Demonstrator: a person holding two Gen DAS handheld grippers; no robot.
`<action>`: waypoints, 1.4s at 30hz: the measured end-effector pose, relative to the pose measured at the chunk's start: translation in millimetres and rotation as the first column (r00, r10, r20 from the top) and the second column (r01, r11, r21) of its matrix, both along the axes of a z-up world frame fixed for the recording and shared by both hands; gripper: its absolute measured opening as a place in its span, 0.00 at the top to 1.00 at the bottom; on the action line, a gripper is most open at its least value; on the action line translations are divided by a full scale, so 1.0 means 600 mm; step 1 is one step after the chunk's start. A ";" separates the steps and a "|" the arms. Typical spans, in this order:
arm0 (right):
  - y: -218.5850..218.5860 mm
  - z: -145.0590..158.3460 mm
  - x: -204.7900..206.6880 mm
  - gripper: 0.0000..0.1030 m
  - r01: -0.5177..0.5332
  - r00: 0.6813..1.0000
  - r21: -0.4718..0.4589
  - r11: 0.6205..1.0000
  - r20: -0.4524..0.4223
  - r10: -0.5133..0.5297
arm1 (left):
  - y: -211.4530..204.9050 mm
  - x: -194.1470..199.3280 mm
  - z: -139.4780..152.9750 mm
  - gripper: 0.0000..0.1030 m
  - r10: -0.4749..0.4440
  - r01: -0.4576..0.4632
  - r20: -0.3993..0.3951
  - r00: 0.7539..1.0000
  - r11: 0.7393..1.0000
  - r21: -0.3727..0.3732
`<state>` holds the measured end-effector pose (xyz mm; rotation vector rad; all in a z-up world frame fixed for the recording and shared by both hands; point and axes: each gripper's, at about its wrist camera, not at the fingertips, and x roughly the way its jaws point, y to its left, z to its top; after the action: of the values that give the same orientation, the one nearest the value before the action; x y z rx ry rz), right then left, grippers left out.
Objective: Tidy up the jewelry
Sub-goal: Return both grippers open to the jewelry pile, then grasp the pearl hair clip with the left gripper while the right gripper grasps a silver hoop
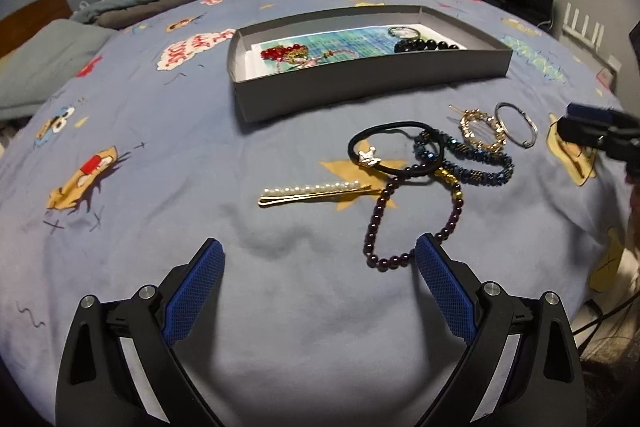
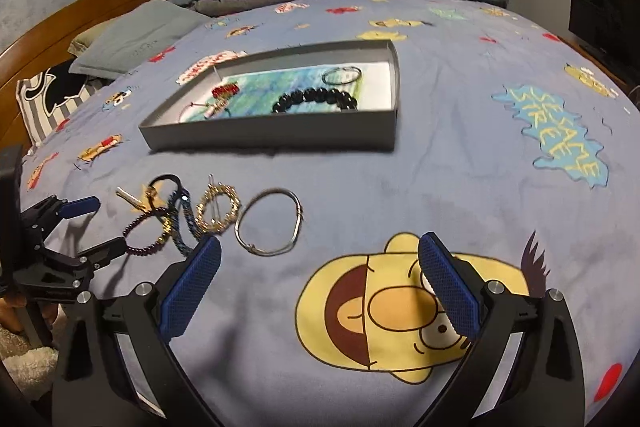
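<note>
Blue-padded left gripper [image 1: 320, 259] and right gripper [image 2: 320, 255], both mine, jaws apart, empty. Purple bead bracelet [image 1: 412, 223], pearl hairpin [image 1: 316, 191] mid-frame on bedspread [image 1: 160, 227]; grey box [image 1: 360, 89] above.

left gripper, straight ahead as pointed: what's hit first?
Probably the gold hairpin with white pearls, lying crosswise on the blue bedspread ahead of the open left gripper. The dark purple bead bracelet sits nearer but beside its right finger. Depth is uncertain.
</note>
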<state>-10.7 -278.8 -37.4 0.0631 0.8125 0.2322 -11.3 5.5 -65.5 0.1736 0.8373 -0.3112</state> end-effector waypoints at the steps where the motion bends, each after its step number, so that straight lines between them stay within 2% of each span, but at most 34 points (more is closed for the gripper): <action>1: 0.002 -0.003 0.001 0.05 -0.001 1.000 -0.002 1.000 -0.004 0.001 | 0.002 0.001 0.001 0.07 0.005 -0.005 0.007 1.000 1.000 -0.003; 7: 0.013 -0.004 0.000 0.06 -0.022 1.000 -0.024 0.999 0.007 0.023 | 0.013 0.017 0.012 0.09 0.021 -0.020 0.017 1.000 0.999 -0.051; 12: 0.022 -0.008 0.003 0.18 -0.042 0.999 -0.031 0.999 0.002 0.042 | 0.018 0.039 0.014 0.10 0.051 -0.050 0.011 0.999 0.995 -0.084; 15: 0.029 -0.014 0.004 0.23 -0.060 0.998 -0.034 0.998 -0.007 0.060 | 0.013 0.050 0.012 0.17 0.055 -0.054 0.011 0.998 0.996 -0.069; 21: 0.037 -0.017 0.005 0.28 -0.074 0.997 -0.034 0.997 -0.012 0.074 | 0.005 0.057 0.005 0.17 0.047 -0.046 0.008 0.999 0.996 -0.072; 28: 0.041 -0.020 0.009 0.32 -0.078 0.997 -0.040 0.996 -0.011 0.077 | 0.000 0.059 -0.005 0.19 0.045 -0.044 0.006 0.999 0.998 -0.042; 30: 0.043 -0.020 0.009 0.33 -0.080 0.997 -0.043 0.996 -0.010 0.079 | 0.000 0.057 -0.007 0.23 0.049 -0.048 0.016 0.999 0.998 -0.028; 32: 0.044 -0.019 0.009 0.34 -0.081 0.997 -0.044 0.996 -0.007 0.081 | 0.004 0.058 -0.008 0.32 0.060 -0.060 0.019 0.998 0.998 -0.018; 35: 0.044 -0.019 0.009 0.37 -0.081 0.997 -0.044 0.996 -0.005 0.081 | 0.014 0.058 -0.006 0.35 0.061 -0.060 0.011 0.998 0.997 -0.037; 42: 0.060 -0.024 0.019 0.43 -0.092 0.996 -0.073 0.993 -0.001 0.093 | 0.016 0.056 -0.004 0.35 0.064 -0.064 0.000 0.998 0.997 -0.051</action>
<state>0.6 -243.0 -51.9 -0.0435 0.8214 0.2898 22.1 15.1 -67.7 0.0999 0.8308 -0.2721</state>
